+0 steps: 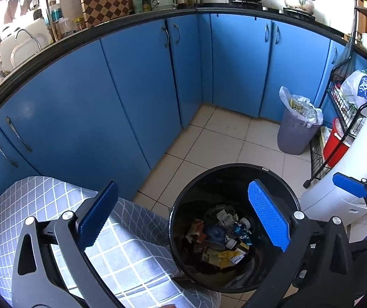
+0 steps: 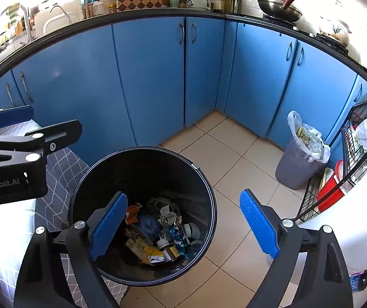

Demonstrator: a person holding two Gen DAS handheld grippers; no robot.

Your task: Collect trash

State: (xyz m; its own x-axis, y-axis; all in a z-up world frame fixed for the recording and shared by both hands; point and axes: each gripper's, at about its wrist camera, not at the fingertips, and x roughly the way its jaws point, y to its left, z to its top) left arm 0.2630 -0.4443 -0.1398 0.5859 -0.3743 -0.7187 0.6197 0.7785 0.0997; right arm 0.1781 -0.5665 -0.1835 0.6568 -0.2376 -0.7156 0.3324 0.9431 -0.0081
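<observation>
A black round trash bin (image 1: 283,190) stands on the tiled floor, holding several pieces of trash (image 1: 222,241): wrappers, small bottles, crumpled paper. It also shows in the right wrist view (image 2: 204,179), with the same trash (image 2: 157,233) at its bottom. My left gripper (image 1: 183,218) is open and empty, above the bin's left rim and a chequered cloth surface (image 1: 42,200). My right gripper (image 2: 183,225) is open and empty, over the bin's right half. Each gripper appears at the edge of the other's view.
Blue cabinets (image 1: 137,89) wrap the corner under a black counter with kitchenware. A grey bin with a white liner bag (image 1: 296,125) stands at the right. A black wire rack (image 1: 337,118) with bags and a white appliance (image 1: 363,159) are at the far right.
</observation>
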